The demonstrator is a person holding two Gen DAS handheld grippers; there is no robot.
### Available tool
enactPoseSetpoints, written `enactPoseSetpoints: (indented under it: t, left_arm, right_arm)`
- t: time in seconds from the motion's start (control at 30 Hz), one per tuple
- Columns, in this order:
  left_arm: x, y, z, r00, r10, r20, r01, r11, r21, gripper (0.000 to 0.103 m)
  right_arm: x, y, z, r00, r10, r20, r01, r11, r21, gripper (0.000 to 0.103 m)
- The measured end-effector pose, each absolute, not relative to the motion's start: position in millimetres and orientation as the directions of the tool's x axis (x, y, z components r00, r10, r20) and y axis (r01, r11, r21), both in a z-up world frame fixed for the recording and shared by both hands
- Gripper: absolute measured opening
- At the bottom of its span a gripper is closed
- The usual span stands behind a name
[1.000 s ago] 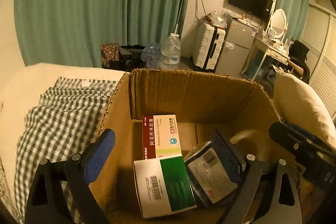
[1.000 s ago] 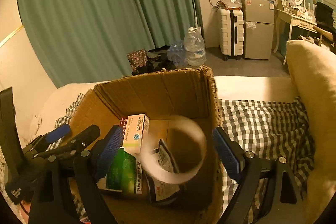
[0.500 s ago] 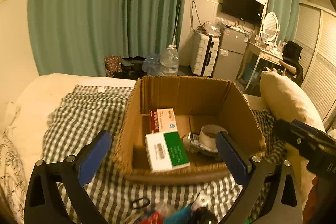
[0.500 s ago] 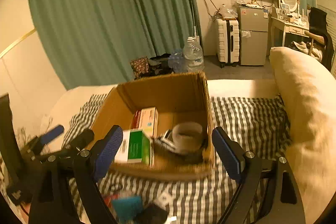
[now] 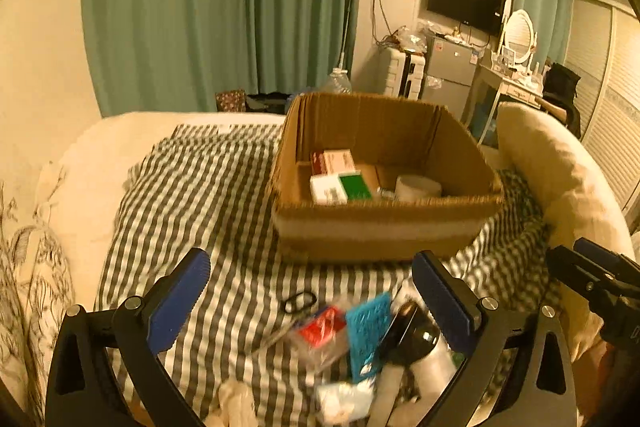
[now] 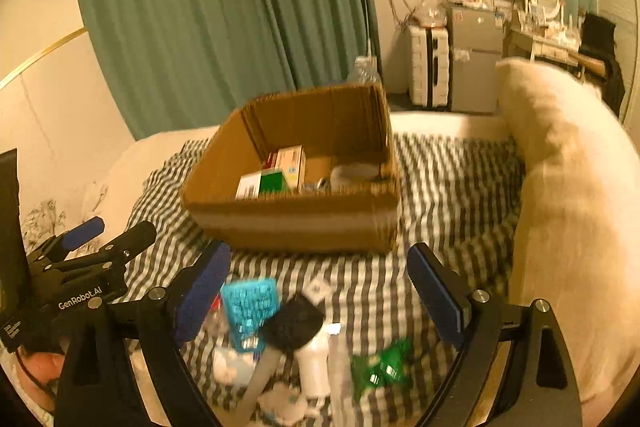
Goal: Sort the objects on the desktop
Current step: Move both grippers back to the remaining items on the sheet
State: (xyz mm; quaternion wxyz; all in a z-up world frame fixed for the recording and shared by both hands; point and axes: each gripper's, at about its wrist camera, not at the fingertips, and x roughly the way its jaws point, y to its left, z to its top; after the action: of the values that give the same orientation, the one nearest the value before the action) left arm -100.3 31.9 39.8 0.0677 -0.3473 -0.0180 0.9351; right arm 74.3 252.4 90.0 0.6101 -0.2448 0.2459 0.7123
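Cardboard box [image 5: 384, 227] sits mid-bed on the checked blanket [image 5: 208, 195], 2 med cartons and a tape roll [image 5: 418, 185] inside. Loose pile just in front of box: teal pad [image 6: 248, 307], scissors [image 5: 298, 303], bottles. Between picks, I'd say. My left gripper [image 5: 312, 303] is spread, empty; right gripper [image 6: 320, 291] opening, nothing between. Next: pick 1 item. Pile's blurred, hard to ID.

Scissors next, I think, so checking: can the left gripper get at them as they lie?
Probably yes: the scissors lie uncovered on the checked cloth, between the left gripper's open, empty jaws.
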Motion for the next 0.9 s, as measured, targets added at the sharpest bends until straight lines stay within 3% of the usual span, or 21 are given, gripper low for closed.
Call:
enactPoseSetpoints:
  t: [0.5, 0.9]
  left_arm:
    - [-35, 28, -82, -0.626, 0.142, -0.767, -0.083, -0.990, -0.115, 0.103]
    - [-14, -2, -100, -0.628, 0.019, -0.778, 0.104, -0.989, -0.107, 0.103]
  right_arm:
    - [71, 210, 14, -0.099, 0.678, -0.729, -0.988, -0.152, -0.007, 0.090]
    - [51, 186, -50, -0.097, 0.573, -0.814, -0.986, -0.169, -0.001, 0.090]
